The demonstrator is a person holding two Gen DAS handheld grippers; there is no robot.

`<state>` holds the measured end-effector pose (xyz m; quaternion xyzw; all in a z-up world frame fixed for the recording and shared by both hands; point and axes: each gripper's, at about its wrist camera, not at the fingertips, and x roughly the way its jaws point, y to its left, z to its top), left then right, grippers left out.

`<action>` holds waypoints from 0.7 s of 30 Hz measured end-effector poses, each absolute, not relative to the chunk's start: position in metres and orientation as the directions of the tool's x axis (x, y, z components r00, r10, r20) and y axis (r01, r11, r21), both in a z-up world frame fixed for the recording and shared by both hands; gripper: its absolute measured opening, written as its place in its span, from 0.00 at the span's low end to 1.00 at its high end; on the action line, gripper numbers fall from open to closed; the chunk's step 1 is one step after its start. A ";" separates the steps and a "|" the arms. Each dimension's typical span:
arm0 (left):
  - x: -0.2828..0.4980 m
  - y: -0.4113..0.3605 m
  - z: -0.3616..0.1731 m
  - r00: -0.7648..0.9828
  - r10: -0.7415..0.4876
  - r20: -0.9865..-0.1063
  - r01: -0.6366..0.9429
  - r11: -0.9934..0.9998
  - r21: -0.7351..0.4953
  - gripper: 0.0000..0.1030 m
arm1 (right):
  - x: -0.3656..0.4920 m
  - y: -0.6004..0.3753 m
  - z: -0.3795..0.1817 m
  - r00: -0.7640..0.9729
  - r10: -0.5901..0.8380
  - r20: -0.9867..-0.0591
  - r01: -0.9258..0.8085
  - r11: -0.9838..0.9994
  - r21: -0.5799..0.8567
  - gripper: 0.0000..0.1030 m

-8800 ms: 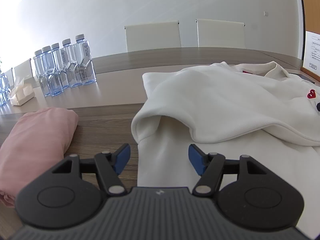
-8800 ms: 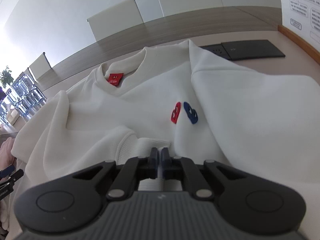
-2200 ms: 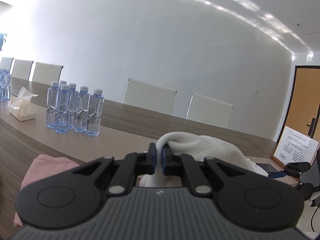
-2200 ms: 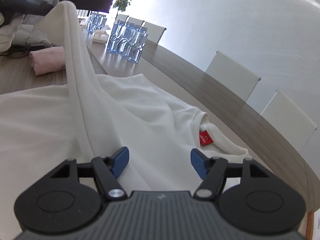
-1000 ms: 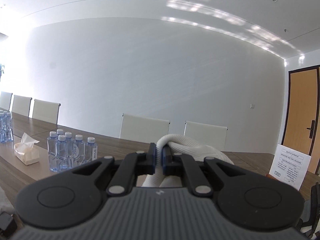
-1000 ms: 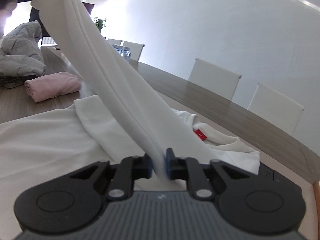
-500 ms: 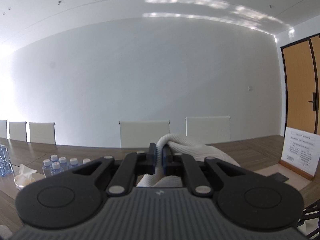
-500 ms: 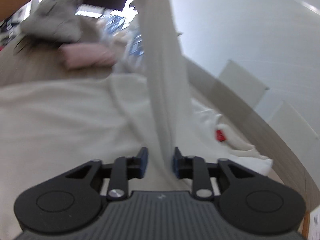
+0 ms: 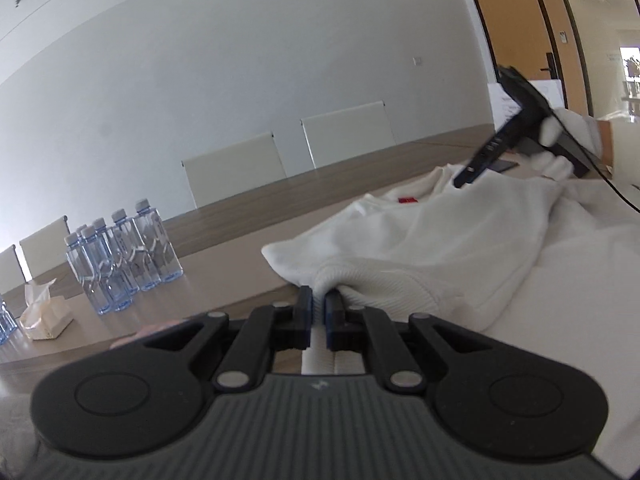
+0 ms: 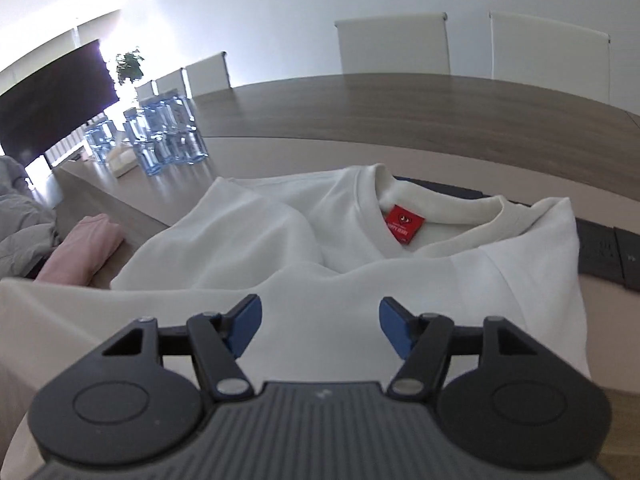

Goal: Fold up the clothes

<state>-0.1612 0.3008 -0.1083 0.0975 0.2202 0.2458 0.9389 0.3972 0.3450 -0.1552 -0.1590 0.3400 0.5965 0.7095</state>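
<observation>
So the white sweatshirt (image 10: 360,264) is spread out on the long wooden bench (image 10: 360,104), collar toward the far side with the red neck label (image 10: 405,224) facing up. One sleeve is folded across the body and bunches up in a soft ridge on the left part of the shirt.

The left tool (image 9: 318,312) is clamped tight on the ribbed cuff (image 9: 384,280) of that sleeve, with just a sliver of white knit showing between the dark pads. The cuff sits low, right at the near left edge of the shirt, by the bench surface.

The right tool (image 10: 320,318) is a different story: its jaws are opening, blue pads well apart, and nothing is between them. It hangs over the flat body of the sweatshirt, a bit nearer than the collar. In the left wrist view you can also see it at far right, held by a gloved hand (image 9: 560,148), up above the shoulder area.

Other stuff on the bench: a cluster of water bottles (image 9: 124,256) to the far left, a tissue box (image 9: 44,316) just left of them, and a folded pink garment (image 10: 86,252) near the left end. A grey jacket-ish heap (image 10: 20,232) sits beyond that. White chairs (image 10: 392,44) line the far side, and there are dark flat pads (image 10: 604,256) on the bench just right of the shirt.
</observation>
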 end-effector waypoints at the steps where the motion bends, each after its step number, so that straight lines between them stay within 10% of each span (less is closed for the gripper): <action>1: -0.163 0.297 -0.114 0.772 0.515 -0.372 -0.426 0.854 0.299 0.05 | 0.386 0.358 -0.162 0.107 0.726 -0.679 -0.963 0.246 0.112 0.70; 3: -0.164 0.295 -0.120 0.752 0.538 -0.381 -0.451 0.842 0.297 0.05 | 0.362 0.382 -0.177 0.213 0.695 -0.687 -0.968 0.247 -0.050 0.53; 4: -0.164 0.297 -0.120 0.745 0.544 -0.386 -0.459 0.838 0.296 0.05 | 0.354 0.391 -0.184 0.250 0.680 -0.690 -0.964 0.243 -0.109 0.21; 21: -0.119 0.348 -0.082 0.604 0.761 -0.236 -0.628 0.637 0.447 0.00 | 0.397 0.335 -0.084 0.455 0.808 -0.375 -0.853 0.517 0.078 0.05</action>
